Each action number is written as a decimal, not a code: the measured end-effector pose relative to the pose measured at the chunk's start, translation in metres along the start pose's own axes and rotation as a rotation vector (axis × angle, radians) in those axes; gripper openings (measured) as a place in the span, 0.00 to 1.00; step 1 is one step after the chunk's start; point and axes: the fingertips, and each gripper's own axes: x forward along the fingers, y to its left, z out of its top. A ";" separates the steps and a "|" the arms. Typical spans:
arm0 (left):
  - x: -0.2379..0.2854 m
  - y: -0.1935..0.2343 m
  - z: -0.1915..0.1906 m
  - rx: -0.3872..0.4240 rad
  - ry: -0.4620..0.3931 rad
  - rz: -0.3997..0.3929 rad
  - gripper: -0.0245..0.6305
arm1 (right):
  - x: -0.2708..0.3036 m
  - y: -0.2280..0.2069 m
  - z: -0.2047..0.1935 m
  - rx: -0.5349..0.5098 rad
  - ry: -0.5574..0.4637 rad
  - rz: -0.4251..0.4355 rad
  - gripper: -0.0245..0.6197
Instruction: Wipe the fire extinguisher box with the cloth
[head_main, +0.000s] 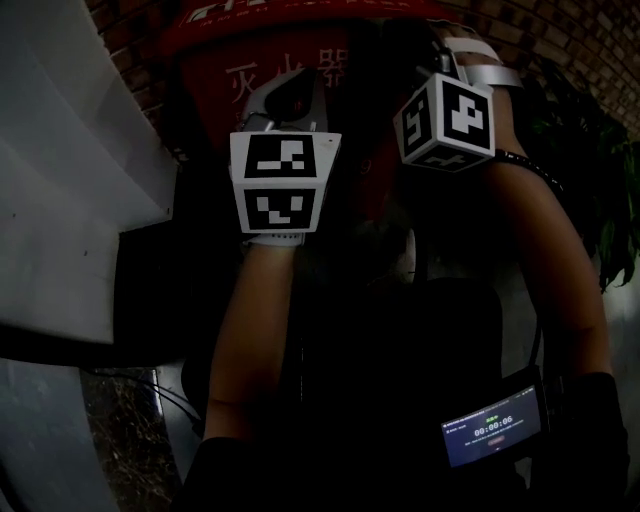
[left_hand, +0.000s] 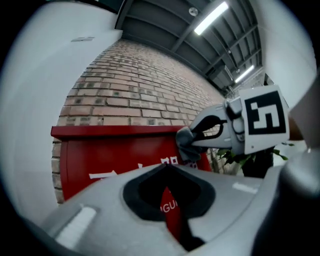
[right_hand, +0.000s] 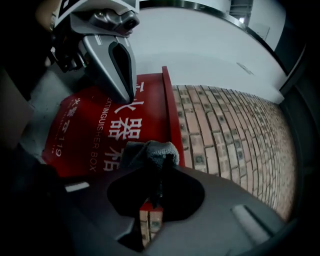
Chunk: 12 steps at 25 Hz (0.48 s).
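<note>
The right gripper (right_hand: 161, 161) pinches a small bunch of grey cloth (right_hand: 152, 149) near the top edge of the red fire extinguisher box (right_hand: 95, 135). The left gripper (left_hand: 165, 169), jaws together and empty, hovers close by. With so little cloth proud of the tips, bare jaws could scrape the box, or the grippers could knock.

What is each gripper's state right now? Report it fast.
Left gripper: shut, nothing between its jaws.
Right gripper: shut on the grey cloth.

Brick wall (left_hand: 135, 75), leafy plant (left_hand: 235, 158), lit screen (head_main: 492, 430).
</note>
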 end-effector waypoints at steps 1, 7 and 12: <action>0.002 -0.002 0.000 0.001 0.002 0.004 0.04 | -0.001 0.000 -0.008 0.003 0.008 -0.001 0.09; 0.010 -0.016 0.001 -0.012 0.004 -0.018 0.04 | -0.008 -0.001 -0.049 0.023 0.066 0.001 0.09; -0.001 -0.016 -0.002 -0.013 0.013 -0.014 0.04 | -0.012 0.001 -0.064 0.021 0.107 0.016 0.09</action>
